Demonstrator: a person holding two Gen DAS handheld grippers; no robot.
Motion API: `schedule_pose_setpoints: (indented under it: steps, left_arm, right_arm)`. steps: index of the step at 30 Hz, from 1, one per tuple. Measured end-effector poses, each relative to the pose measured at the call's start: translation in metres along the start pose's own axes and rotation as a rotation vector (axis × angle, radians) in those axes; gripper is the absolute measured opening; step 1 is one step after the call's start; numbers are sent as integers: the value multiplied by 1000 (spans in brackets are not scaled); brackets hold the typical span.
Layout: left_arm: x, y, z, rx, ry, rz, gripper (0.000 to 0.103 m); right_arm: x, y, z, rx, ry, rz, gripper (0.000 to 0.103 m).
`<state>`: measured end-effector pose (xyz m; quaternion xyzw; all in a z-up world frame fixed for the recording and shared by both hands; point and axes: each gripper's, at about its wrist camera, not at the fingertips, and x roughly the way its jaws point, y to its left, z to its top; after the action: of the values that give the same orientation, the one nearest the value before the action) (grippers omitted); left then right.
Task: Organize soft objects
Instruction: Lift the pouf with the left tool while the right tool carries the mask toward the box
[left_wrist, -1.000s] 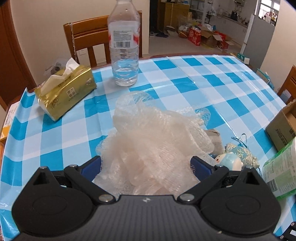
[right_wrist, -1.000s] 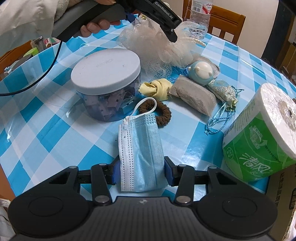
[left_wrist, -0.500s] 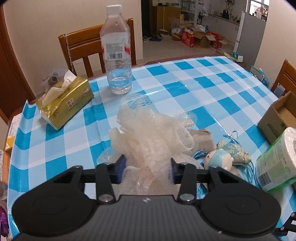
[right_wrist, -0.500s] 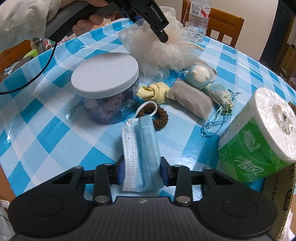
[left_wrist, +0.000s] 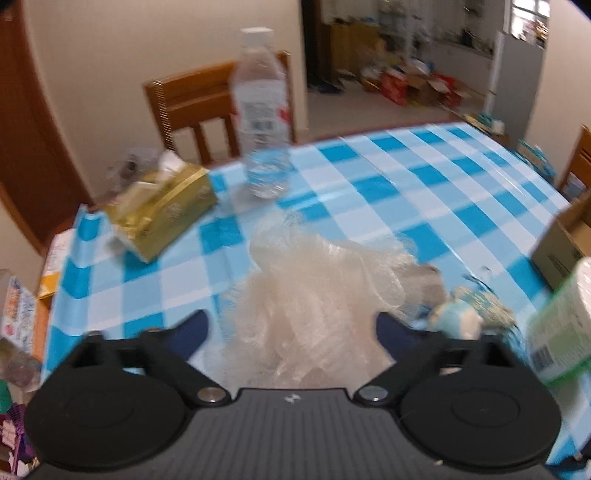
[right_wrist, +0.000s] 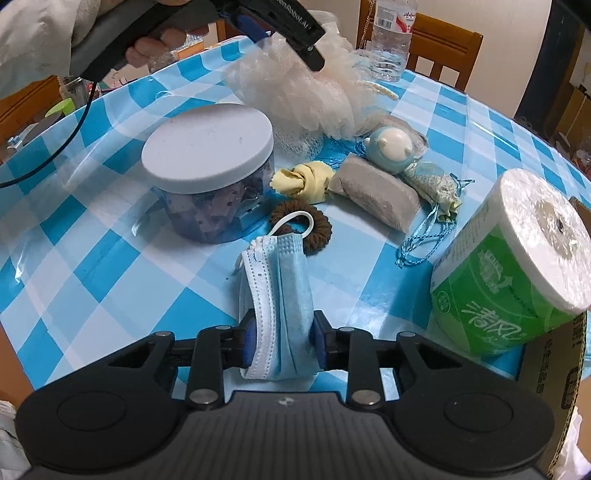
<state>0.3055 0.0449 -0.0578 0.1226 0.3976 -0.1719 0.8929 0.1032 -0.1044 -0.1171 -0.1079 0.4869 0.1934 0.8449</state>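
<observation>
Left gripper (left_wrist: 291, 328): jaws opening, spread wide, pitched down, pads clear of mesh puff (left_wrist: 317, 295) lying between them. Left hand (right_wrist: 162, 40) wrapped round handle, pale sleeve above. Right gripper (right_wrist: 282, 338): jaws closing, pads pressing folded blue mask (right_wrist: 277, 291), pitched steeply down.

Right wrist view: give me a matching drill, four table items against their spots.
Items:
1. face mask
2. hair tie
3. toilet roll
4. bath pouf

Spots:
A. far side, under the left tongs
B. pinched in the right tongs
C. leaning at the right edge
D. beside the white-lidded jar

Pairs: 1-B, 2-D, 3-C, 4-A
</observation>
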Motion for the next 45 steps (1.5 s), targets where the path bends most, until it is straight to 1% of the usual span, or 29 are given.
schedule_pose_setpoints:
  steps: [3,5,7,9,13,18,19,21,23,24,26,27,29,31,34,36,38,39,41,44,45]
  left_arm:
    - [10,6,0,-31,43,-45,100]
    - [19,7,-3,-46,65,-44,100]
    - [29,9,-5,-64,90,-72,100]
    - [37,9,-7,-87,105,-79,100]
    - [48,7,-8,-96,114,-103,102]
    - [57,2,-7,-103,115,-102,102]
    - [57,2,-6,-109,116,-106,101]
    - [55,2,-6,-110,108,-115,94]
    - [52,1,-5,-94,104,-123,79]
    - [50,0,-4,-88,103,-128,76]
    - [45,-1,-3,-71,93,-127,65]
    - [43,-1,-3,-64,89,-123,63]
    - [38,-2,-2,-56,82,-121,53]
    - [32,-1,-1,-51,71,-120,47]
    - [25,-1,1,-44,64,-120,42]
    - [20,-1,2,-36,58,-112,40]
    - [15,0,2,-31,51,-111,37]
    - [12,0,2,-27,48,-108,37]
    - [7,0,3,-18,42,-103,35]
    - [-1,2,2,-13,29,-99,33]
    - [-4,2,3,-13,27,-99,33]
  right_arm:
    - [0,-1,-1,7,0,4,35]
    - [1,-2,0,8,4,10,36]
    - [2,-2,1,6,4,11,36]
    - [3,-3,2,3,4,15,36]
    - [6,-4,2,3,11,21,39]
    - [9,-4,3,0,14,25,44]
    - [10,-4,3,-3,13,24,45]
    - [11,-3,4,-17,11,21,51]
    - [12,-1,4,-35,11,13,61]
    - [13,0,5,-44,8,10,62]
    - [14,2,5,-60,6,5,62]
    - [15,2,5,-64,6,6,62]
    - [15,4,6,-74,5,6,62]
    - [15,8,5,-92,0,5,62]
    - [15,10,4,-94,-2,2,61]
    - [15,11,4,-95,0,-5,59]
    - [13,11,4,-92,0,-7,49]
    - [12,10,4,-89,0,-5,48]
    - [9,8,4,-85,-4,-7,35]
    - [5,7,5,-70,-8,-11,29]
    - [3,6,5,-66,-13,-11,29]
